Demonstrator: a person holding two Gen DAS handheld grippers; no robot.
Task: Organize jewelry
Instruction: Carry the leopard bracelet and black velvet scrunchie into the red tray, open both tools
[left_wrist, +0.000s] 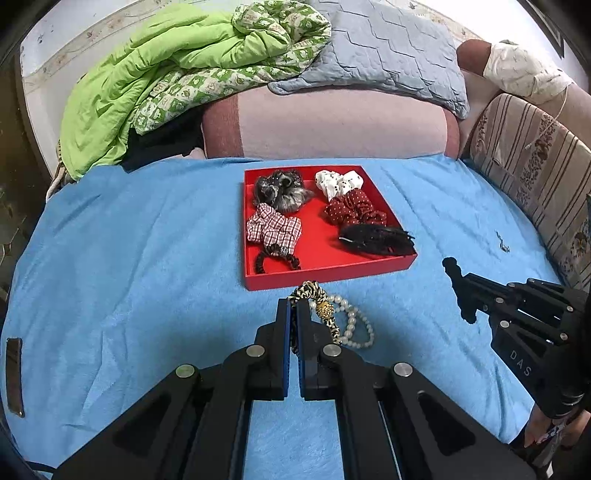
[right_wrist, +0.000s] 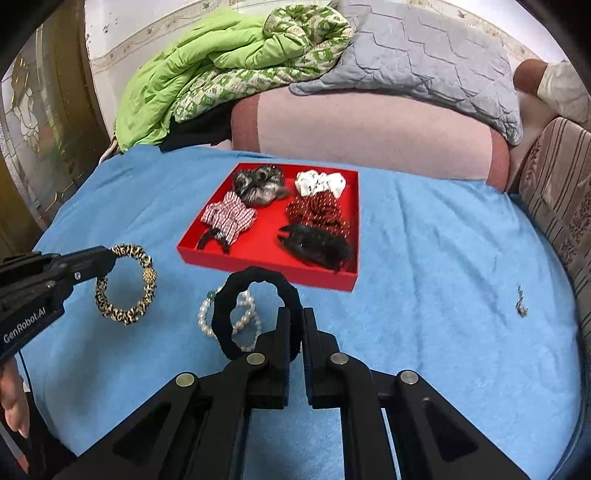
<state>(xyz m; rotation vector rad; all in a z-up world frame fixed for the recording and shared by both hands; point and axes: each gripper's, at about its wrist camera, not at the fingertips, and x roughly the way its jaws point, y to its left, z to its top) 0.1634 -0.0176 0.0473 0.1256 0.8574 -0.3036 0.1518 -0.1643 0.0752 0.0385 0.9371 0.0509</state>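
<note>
On the blue towel (right_wrist: 424, 258) the left gripper (right_wrist: 110, 260) is clenched on the rim of a leopard-print hair band (right_wrist: 125, 282), whose ring hangs open-face toward the right wrist camera, a gold bead on its right side. In the left wrist view the same band (left_wrist: 314, 295) runs lengthwise between the closed fingers, pointing at the tray's near edge. Just right of it a pearl bracelet (right_wrist: 207, 314) lies on the towel, near the tray's front edge. The right gripper (right_wrist: 293, 314) is clamped on a black hair band (right_wrist: 221, 295), the loop standing up and leaning left over the pearls; whether it touches them is hard to judge. Beyond, the red tray (right_wrist: 266, 264) sits mid-towel, long axis running away from the cameras, holding a grey furry scrunchie (right_wrist: 258, 184) and a checked scrunchie (right_wrist: 229, 216) on its left side, a white dotted (right_wrist: 321, 182), a red dotted (right_wrist: 317, 210) and a black feathery piece (right_wrist: 317, 245) on its right. Near the towel's right edge lies a small dark trinket (right_wrist: 521, 304).
</note>
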